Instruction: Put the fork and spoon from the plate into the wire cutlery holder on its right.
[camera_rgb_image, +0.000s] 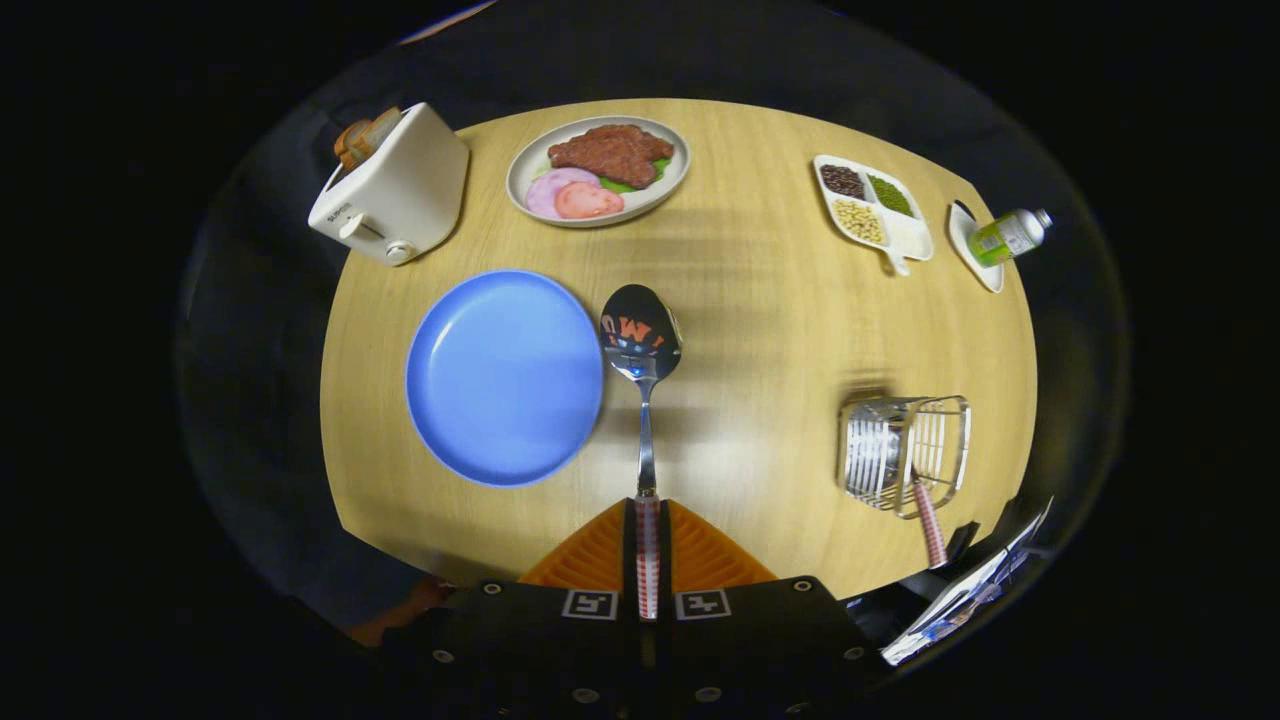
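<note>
1. Round wooden table (780, 330): your work surface, carrying every item listed here.

2. Blue plate (505, 377): bare, ahead of your fingers and to their left. The spoon's bowl hangs beside its right rim.

3. White toaster (395, 190): far left of the table, beyond the blue plate, with bread slices (365, 137) standing in its slot.

4. White food plate (598, 171): far side of the table, beyond the blue plate, holding a brown meat patty, pink slices and a bit of green leaf.

5. Wire cutlery holder (903, 453): near edge of the table, well to the right of your fingers and well apart from the blue plate. The fork (930, 520) already sits in it; you see its red-checked handle sticking out toward you, the tines hidden.

6. Divided white dish (875, 212): far right, with dark beans, green beans and pale beans in separate compartments.

7. Small white saucer (975, 245): just right of the divided dish, with a green-labelled bottle (1008, 235) lying on its side across it.

8. Spoon (642, 345): pointing straight away from you, red-checked handle toward you, shiny bowl over the table.

9. Gripper (648, 520): your fingers are clenched on the spoon's handle, one pressing each side.
</note>
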